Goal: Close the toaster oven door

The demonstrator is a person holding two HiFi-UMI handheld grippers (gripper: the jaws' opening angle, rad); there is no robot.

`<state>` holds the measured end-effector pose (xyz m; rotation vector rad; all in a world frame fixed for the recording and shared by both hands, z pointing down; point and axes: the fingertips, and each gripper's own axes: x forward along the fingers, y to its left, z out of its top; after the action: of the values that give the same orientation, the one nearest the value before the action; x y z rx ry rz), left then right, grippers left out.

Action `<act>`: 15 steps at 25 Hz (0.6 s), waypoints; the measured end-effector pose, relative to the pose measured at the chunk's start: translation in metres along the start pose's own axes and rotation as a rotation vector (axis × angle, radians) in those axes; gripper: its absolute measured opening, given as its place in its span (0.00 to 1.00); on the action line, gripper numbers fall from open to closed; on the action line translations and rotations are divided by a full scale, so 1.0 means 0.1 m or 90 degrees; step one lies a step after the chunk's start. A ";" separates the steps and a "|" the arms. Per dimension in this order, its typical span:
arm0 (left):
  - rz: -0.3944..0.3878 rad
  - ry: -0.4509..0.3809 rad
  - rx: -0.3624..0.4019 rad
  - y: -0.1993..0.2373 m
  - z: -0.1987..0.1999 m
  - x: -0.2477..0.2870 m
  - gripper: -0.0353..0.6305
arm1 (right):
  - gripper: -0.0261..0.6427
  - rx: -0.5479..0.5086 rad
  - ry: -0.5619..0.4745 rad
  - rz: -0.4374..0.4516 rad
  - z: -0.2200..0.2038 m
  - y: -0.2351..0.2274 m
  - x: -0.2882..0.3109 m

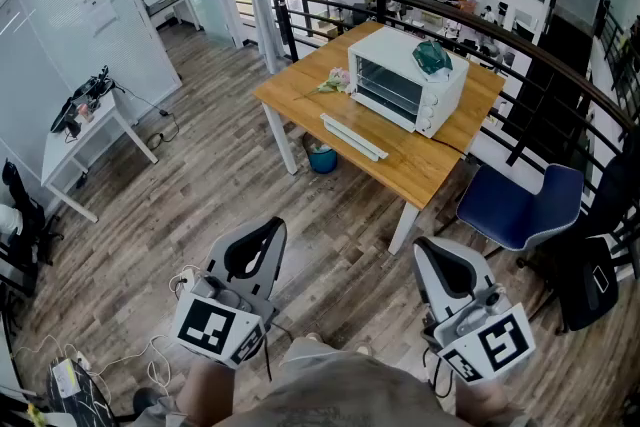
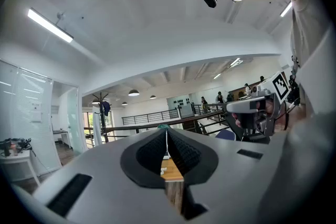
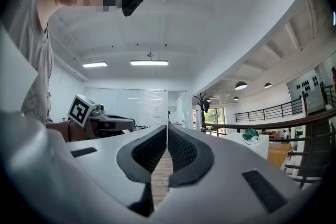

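Observation:
A white toaster oven point(image 1: 408, 79) stands on a wooden table point(image 1: 420, 165) several steps ahead, its door point(image 1: 353, 137) dropped open and lying flat toward me. A green object point(image 1: 433, 56) rests on the oven's top. My left gripper point(image 1: 268, 223) and right gripper point(image 1: 428, 245) are held low in front of my body, far from the table. Both are shut with nothing between the jaws. In the right gripper view the oven point(image 3: 255, 144) shows at the right, beyond the shut right gripper point(image 3: 167, 128). The left gripper point(image 2: 166, 131) points toward the table point(image 2: 170, 169).
A blue chair point(image 1: 520, 205) stands right of the table. A blue bucket point(image 1: 322, 156) sits under it, and a curved black railing point(image 1: 480, 25) runs behind. A white desk point(image 1: 85, 140) stands at the left. Wood floor lies between me and the table.

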<state>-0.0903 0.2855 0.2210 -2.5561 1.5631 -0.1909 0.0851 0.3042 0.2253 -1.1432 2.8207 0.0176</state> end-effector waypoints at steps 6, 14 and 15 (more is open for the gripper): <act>0.010 -0.013 -0.002 -0.06 0.05 0.03 0.09 | 0.09 0.013 0.007 -0.006 -0.07 -0.14 -0.07; 0.025 -0.030 -0.009 -0.15 0.08 0.08 0.09 | 0.09 0.019 -0.019 0.002 -0.02 -0.20 -0.17; 0.034 -0.045 -0.015 -0.12 0.12 0.09 0.09 | 0.09 0.025 -0.031 -0.010 0.00 -0.24 -0.17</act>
<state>-0.0733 0.2839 0.2121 -2.5064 1.6148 -0.0766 0.1142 0.2988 0.2273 -1.1402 2.7564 -0.0108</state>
